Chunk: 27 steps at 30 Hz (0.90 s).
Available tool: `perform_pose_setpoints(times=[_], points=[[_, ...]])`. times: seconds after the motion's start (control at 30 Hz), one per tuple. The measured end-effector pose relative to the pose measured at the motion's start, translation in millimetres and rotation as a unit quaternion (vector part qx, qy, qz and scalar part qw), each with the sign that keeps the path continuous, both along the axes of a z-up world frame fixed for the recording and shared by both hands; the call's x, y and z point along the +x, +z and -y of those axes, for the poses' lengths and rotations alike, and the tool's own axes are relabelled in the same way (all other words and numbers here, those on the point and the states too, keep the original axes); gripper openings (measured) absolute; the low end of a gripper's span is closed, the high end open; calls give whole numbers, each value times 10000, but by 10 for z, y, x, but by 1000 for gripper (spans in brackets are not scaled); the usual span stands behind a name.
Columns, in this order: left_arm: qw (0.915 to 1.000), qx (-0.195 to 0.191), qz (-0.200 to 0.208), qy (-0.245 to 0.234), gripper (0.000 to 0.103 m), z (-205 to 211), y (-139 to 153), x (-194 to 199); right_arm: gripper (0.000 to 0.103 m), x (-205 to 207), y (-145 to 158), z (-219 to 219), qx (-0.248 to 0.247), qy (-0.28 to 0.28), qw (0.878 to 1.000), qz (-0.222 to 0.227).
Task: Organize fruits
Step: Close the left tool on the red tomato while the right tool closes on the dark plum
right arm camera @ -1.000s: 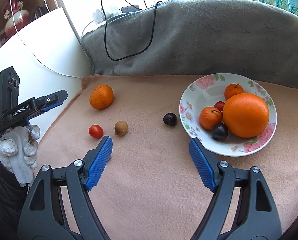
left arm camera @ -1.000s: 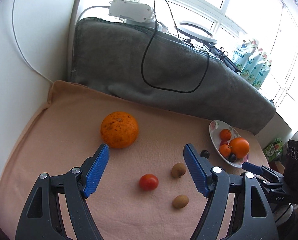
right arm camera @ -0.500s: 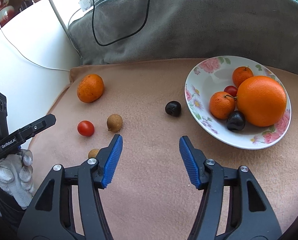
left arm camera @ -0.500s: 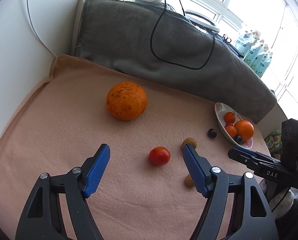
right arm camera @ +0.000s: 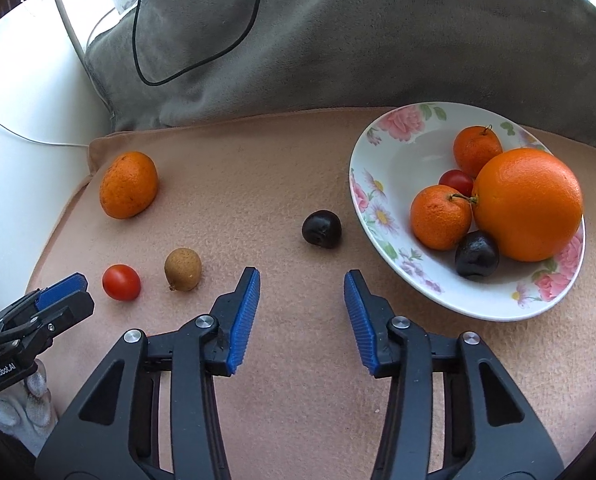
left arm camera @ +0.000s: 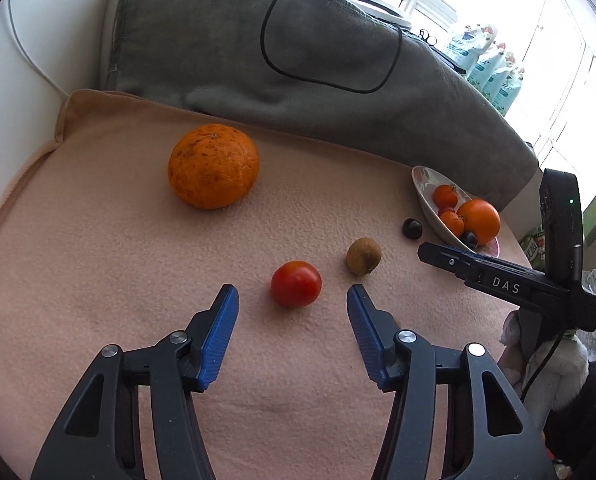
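Currently four fruits on cloth (right arm camera: 298, 160), five on plate (right arm camera: 382, 184); both grippers (left arm camera: 292, 300) (right arm camera: 302, 284) closing, empty.

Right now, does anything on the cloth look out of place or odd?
Nothing is spilled or damaged. Four fruits sit loose outside the plate: a mandarin, a cherry tomato, a brown fruit and a dark plum just beside the rim.

Bare blanket (right arm camera: 257, 168) is lying open between the orange (right arm camera: 129, 185) and plate (right arm camera: 372, 216); a dark plum (right arm camera: 322, 229) is blocking the plate's near side.
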<state>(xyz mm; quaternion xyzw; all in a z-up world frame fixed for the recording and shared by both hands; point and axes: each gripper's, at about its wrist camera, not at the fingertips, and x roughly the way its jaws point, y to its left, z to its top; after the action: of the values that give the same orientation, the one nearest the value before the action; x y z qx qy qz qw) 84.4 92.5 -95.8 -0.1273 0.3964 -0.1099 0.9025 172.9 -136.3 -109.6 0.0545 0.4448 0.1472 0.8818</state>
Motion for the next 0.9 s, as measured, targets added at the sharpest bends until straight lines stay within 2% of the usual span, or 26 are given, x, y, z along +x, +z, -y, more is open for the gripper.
perform_pose_setpoints(times=[0.8, 0.9], points=[[9995, -25, -91, -312, 53, 24, -110, 119, 36, 402, -123, -378, -606, -321, 9976, 63], [9995, -35, -95, -308, 53, 25, -114, 118, 30, 428, -139, -408, -739, -401, 9964, 66]])
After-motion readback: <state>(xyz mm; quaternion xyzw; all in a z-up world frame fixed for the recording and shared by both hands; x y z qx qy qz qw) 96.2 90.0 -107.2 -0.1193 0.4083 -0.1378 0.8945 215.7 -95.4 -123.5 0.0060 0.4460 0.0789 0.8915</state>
